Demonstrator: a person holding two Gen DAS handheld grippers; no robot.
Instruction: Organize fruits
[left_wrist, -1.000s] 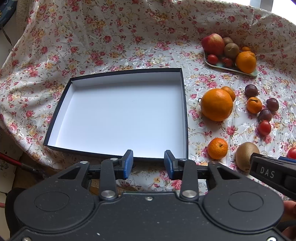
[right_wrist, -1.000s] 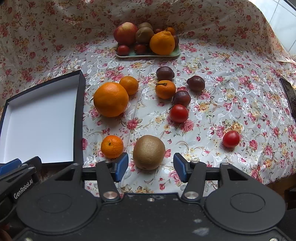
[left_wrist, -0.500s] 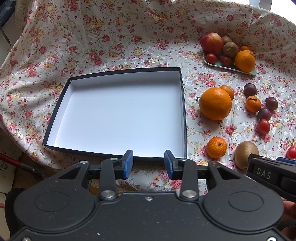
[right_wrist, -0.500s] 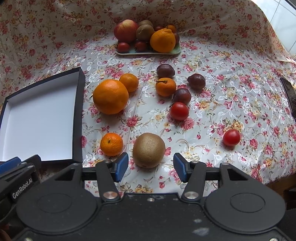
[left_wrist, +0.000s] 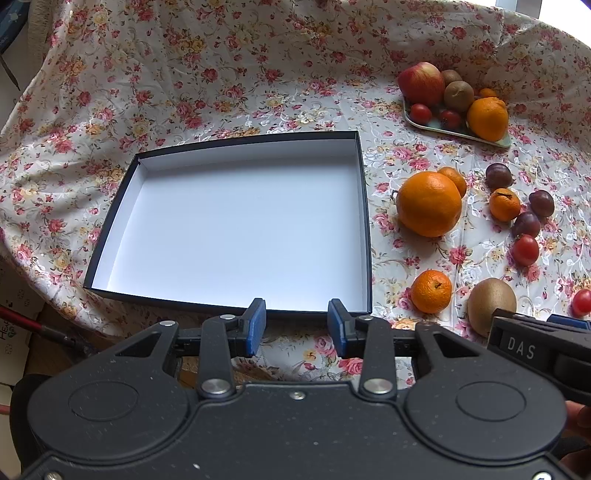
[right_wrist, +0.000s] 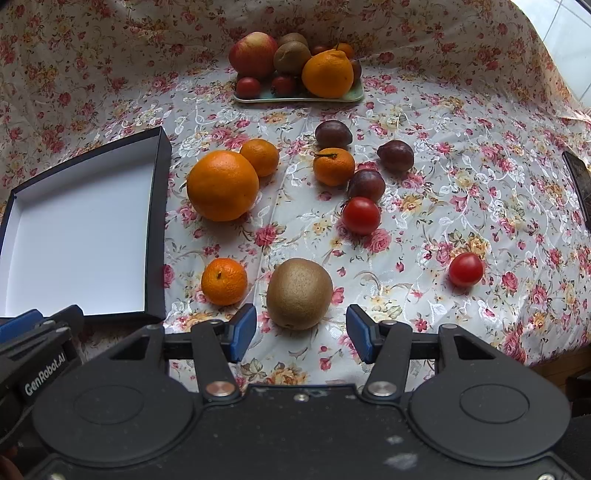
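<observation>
Left wrist view first: the left gripper (left_wrist: 296, 326) hangs with its blue pads spread and nothing between them, just short of the near wall of the shallow black box (left_wrist: 364, 206), whose white floor holds no fruit at all; to the right of the box on the flowered cloth (left_wrist: 221, 81) lie a large orange (left_wrist: 429, 204), a small mandarin (left_wrist: 431, 291) and a kiwi (left_wrist: 490, 302), with a loaded tray (left_wrist: 436, 127) far back. Right wrist view next: the right gripper (right_wrist: 301, 334) is also spread wide and empty, its pads flanking the near side of the kiwi (right_wrist: 299, 292) without touching it; the mandarin (right_wrist: 224, 281) sits just left of it, a tomato (right_wrist: 361, 215) and plums (right_wrist: 366, 184) farther off, another tomato (right_wrist: 466, 269) well to the right. By my reading the sorting has barely begun and the step in hand is the approach to the kiwi; the next move calls for pushing forward until the pads bracket its widest part, then closing gently, since a round fruit may roll on slick cloth
</observation>
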